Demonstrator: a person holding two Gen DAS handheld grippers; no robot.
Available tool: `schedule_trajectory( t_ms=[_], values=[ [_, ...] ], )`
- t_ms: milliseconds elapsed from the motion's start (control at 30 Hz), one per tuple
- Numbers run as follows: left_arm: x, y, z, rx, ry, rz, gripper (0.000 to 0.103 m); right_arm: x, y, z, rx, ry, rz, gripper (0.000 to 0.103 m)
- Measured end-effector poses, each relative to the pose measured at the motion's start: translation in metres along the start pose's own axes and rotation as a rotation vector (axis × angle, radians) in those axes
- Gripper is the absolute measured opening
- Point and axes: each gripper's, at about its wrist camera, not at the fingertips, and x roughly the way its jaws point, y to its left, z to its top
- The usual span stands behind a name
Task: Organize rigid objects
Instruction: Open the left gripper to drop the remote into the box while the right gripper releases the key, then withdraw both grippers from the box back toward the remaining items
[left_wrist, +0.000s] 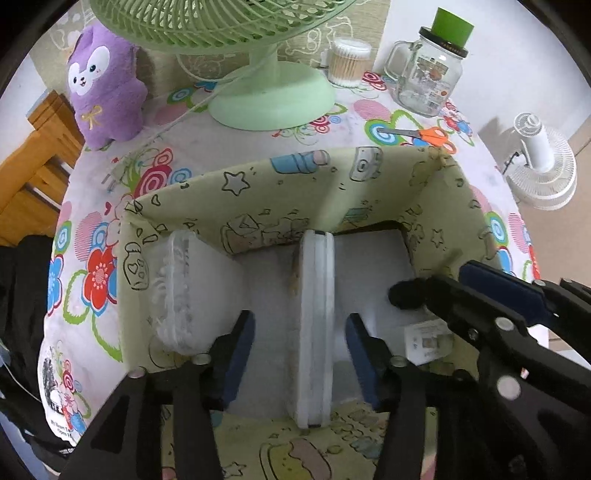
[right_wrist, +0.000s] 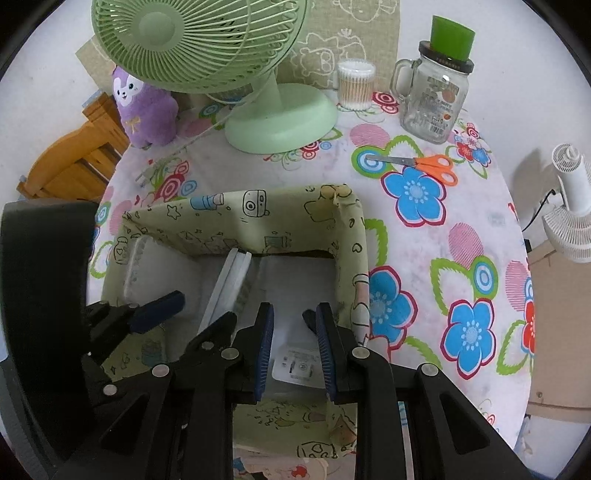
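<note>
A pale green fabric-lined box (left_wrist: 295, 184) stands on the flowered tablecloth. Inside it a flat white case (left_wrist: 316, 325) stands on its edge. My left gripper (left_wrist: 300, 332) points down into the box and is open, with a gap between each blue pad and the case. A clear plastic box (left_wrist: 177, 291) leans against the left wall. In the right wrist view my right gripper (right_wrist: 295, 332) is shut on a white labelled adapter (right_wrist: 297, 363), low in the box's (right_wrist: 258, 218) right part. The left gripper (right_wrist: 192, 310) straddles the white case (right_wrist: 231, 280) beside it.
Behind the box stand a green desk fan (right_wrist: 280, 114), a purple plush toy (right_wrist: 146, 110), a tub of cotton swabs (right_wrist: 356, 86) and a glass mug jar with a green lid (right_wrist: 436, 99). Orange-handled scissors (right_wrist: 424, 164) lie to the right. A wooden chair (right_wrist: 74, 162) is at left.
</note>
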Motion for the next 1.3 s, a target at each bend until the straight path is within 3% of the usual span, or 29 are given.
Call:
schedule_trajectory(
  t_ms=[133, 300, 400, 533, 700, 900, 1300],
  values=[
    [-0.007, -0.007, -0.003, 0.028, -0.010, 0.015, 0.077, -0.003, 0.000, -0.003, -0.002, -0.002, -0.005, 0.030],
    [-0.014, -0.004, -0.009, 0.027, -0.023, 0.010, 0.078, -0.010, 0.001, -0.009, 0.010, -0.015, 0.013, 0.053],
    [-0.019, -0.002, -0.013, 0.027, -0.024, 0.008, 0.079, -0.014, 0.003, -0.013, 0.023, -0.019, 0.020, 0.060],
    [-0.027, 0.001, -0.019, 0.036, -0.047, 0.070, 0.086, -0.020, 0.007, -0.019, 0.022, -0.030, 0.018, 0.066],
    [-0.035, 0.007, -0.027, 0.026, -0.052, 0.076, 0.087, -0.029, 0.012, -0.026, 0.024, -0.053, 0.000, 0.081],
    [-0.048, 0.009, -0.037, 0.029, -0.051, 0.042, 0.090, -0.041, 0.016, -0.034, 0.028, -0.068, -0.008, 0.084],
    [-0.071, 0.008, -0.057, 0.047, -0.083, 0.051, 0.090, -0.061, 0.019, -0.056, 0.048, -0.093, -0.045, 0.087]
  ],
)
